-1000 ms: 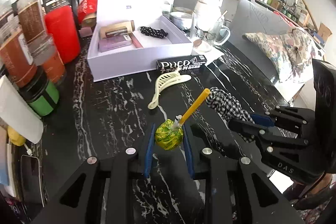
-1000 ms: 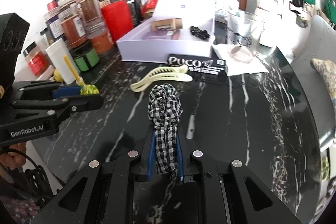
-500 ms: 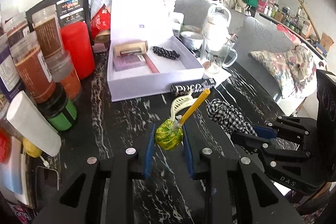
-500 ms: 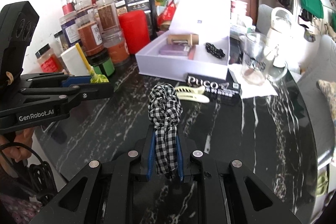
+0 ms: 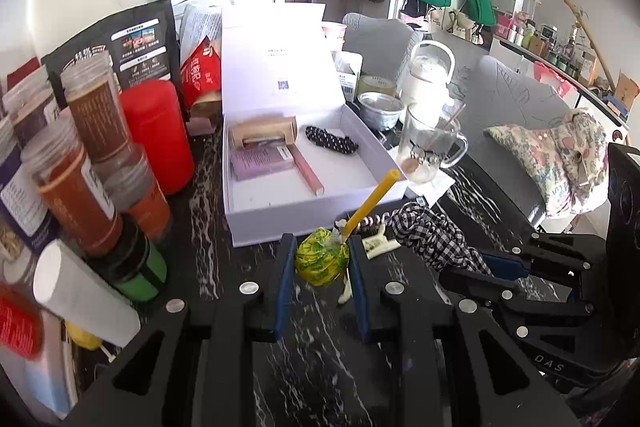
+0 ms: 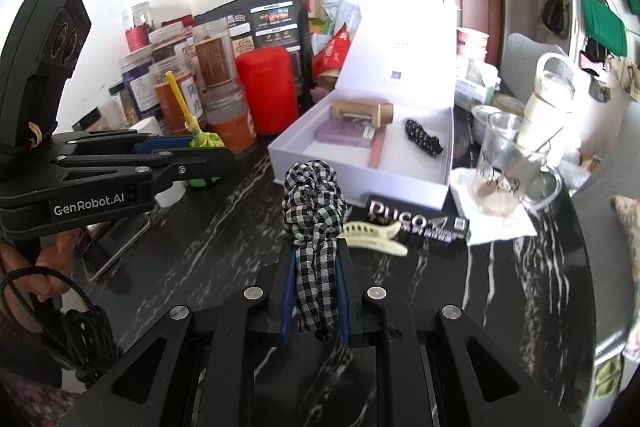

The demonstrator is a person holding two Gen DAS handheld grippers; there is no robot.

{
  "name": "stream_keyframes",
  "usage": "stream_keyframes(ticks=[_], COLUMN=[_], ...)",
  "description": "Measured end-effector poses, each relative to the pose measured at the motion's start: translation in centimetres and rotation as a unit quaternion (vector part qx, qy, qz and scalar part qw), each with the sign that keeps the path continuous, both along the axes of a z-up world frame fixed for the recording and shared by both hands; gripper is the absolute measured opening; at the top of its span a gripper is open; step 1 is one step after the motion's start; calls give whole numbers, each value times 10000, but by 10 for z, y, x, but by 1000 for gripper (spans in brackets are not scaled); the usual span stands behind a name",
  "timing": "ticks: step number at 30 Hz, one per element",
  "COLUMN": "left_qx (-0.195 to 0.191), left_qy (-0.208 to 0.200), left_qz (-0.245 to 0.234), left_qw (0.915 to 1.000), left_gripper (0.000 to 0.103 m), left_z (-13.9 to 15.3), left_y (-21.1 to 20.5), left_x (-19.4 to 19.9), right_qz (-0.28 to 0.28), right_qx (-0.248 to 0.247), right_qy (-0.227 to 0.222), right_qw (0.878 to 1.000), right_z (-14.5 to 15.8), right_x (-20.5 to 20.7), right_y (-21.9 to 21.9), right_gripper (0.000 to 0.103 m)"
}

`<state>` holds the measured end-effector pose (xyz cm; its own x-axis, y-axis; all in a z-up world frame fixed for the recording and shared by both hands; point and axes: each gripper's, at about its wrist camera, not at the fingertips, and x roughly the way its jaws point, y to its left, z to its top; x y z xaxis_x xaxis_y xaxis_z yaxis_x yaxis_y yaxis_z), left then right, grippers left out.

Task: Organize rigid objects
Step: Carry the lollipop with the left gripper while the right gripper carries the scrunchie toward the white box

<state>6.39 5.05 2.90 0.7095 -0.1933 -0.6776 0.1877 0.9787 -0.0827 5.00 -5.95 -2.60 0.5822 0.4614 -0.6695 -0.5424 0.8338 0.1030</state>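
Observation:
My left gripper (image 5: 322, 261) is shut on a yellow-green wrapped lollipop (image 5: 322, 261) with a yellow stick, held above the black marble table just before the open white box (image 5: 304, 203). It also shows in the right wrist view (image 6: 204, 143). My right gripper (image 6: 314, 279) is shut on a black-and-white checked scrunchie (image 6: 312, 203), also seen at the right of the left wrist view (image 5: 432, 239). The box (image 6: 400, 183) holds a tan case (image 6: 362, 111), a purple packet (image 6: 344, 135) and a black dotted scrunchie (image 6: 423, 142). A cream hair claw (image 6: 374, 233) lies on the table by the box.
Jars and a red canister (image 5: 158, 135) crowd the table's left side. A black PUCO box (image 6: 416, 223) lies in front of the white box. A glass mug (image 6: 506, 163) on a napkin and a white kettle (image 5: 426, 83) stand to the right.
Both grippers have risen and moved forward toward the white box, each still holding its object. The box and jars appear closer and lower in both views.

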Motion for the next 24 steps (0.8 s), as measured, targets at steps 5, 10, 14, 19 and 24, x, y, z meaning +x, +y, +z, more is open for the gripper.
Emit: stream_keyframes(ticks=[5,10,14,19,24], left_qx=[1,-16,-12,23,-2], left_qy=[-78,-168,-235,-304,-373], left_qz=[-1,56,67,38,26], left_qw=[10000,9998,9997,9995,9993], left_gripper=[26,26,26,26,26], left_z=[8,15,21,26,31], left_y=[1,5,7,6,8], left_x=[14,30,45,66,86], right_qz=[36,46,15,-30,-58], right_qx=[-3,-1,30,8,-7], right_qy=[-57,-181,-275,-395,-488], right_qw=[10000,9998,9996,9992,9988], right_z=[7,18,27,34,41], right_x=[16,32,48,66,85], right_y=[2,3,3,3,4], right_gripper=[17,17,17,17,17])
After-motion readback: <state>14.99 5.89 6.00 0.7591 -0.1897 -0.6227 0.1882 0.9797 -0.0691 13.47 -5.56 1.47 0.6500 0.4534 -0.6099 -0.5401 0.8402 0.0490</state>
